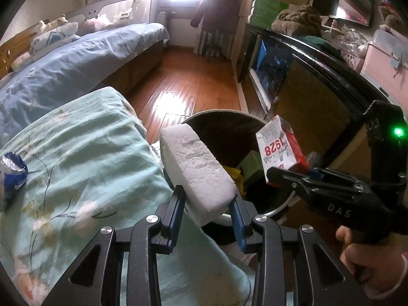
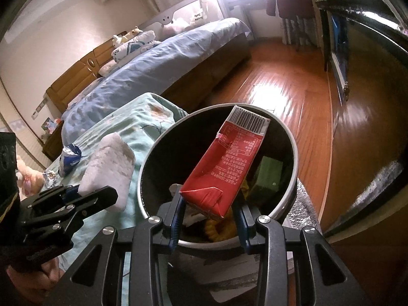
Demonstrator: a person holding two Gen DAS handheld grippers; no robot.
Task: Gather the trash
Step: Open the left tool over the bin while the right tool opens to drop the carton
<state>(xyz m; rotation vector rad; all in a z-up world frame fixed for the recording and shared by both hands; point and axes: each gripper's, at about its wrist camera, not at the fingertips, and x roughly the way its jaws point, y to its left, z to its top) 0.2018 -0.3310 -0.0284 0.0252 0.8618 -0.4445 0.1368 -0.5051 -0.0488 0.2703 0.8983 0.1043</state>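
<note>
My left gripper [image 1: 207, 200] is shut on a white foam block [image 1: 196, 168], held at the near rim of a round dark trash bin [image 1: 275, 210]. The block [image 2: 107, 168] and the left gripper [image 2: 95, 197] also show in the right wrist view, over the green bedding. My right gripper [image 2: 210, 207] is shut on a red drink carton [image 2: 227, 163], which hangs over the open bin [image 2: 293, 153]. In the left wrist view that carton [image 1: 279, 150] and the right gripper [image 1: 276, 176] are at the right. A green box [image 2: 270, 172] and yellow scraps lie inside the bin.
A blue-and-silver wrapper [image 1: 14, 172] lies on the green floral bedding [image 1: 84, 168]; it shows as the wrapper [image 2: 70, 156] in the right wrist view. A bed with a blue cover [image 2: 153, 74] stands behind. A black-edged cabinet [image 1: 318, 97] lines the right side of the wooden floor [image 2: 280, 81].
</note>
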